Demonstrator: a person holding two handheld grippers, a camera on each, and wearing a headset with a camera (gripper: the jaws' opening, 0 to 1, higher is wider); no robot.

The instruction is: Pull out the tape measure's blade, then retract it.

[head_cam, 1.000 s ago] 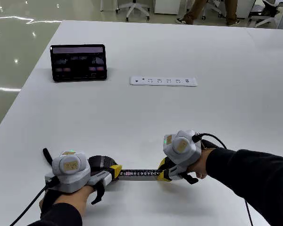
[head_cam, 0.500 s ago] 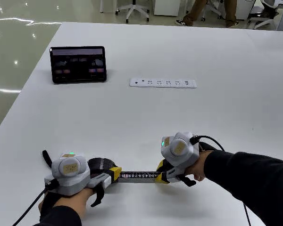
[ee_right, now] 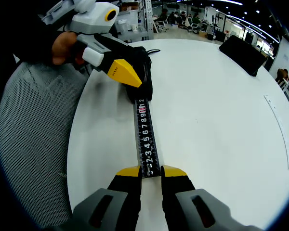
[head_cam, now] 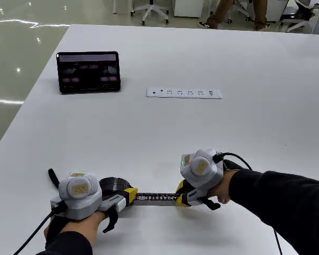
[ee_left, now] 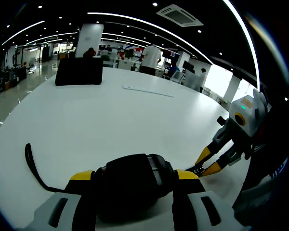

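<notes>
Well beyond blade (head_cam: 155, 197), tablet (head_cam: 88, 71), power strip (head_cam: 184, 93)

I record a large white table (head_cam: 212, 127) with a matte top. It stands on a glossy pale floor (head_cam: 16, 58) that mirrors the overhead lamps as bright streaks. Beyond the far edge I see the wheeled base of an office chair (head_cam: 149, 8) and a second chair (head_cam: 296, 15) at the far right. In the left gripper view, the dark ceiling (ee_left: 149, 12) carries long light strips (ee_left: 135, 19), small spotlights and a square air vent (ee_left: 179, 15). A white pillar (ee_left: 89, 41) stands behind the table, and what I take for bright windows (ee_left: 216, 79) lie further right. The right gripper view shows a grey mesh chair (ee_right: 33, 125) just beside the table's edge.
</notes>
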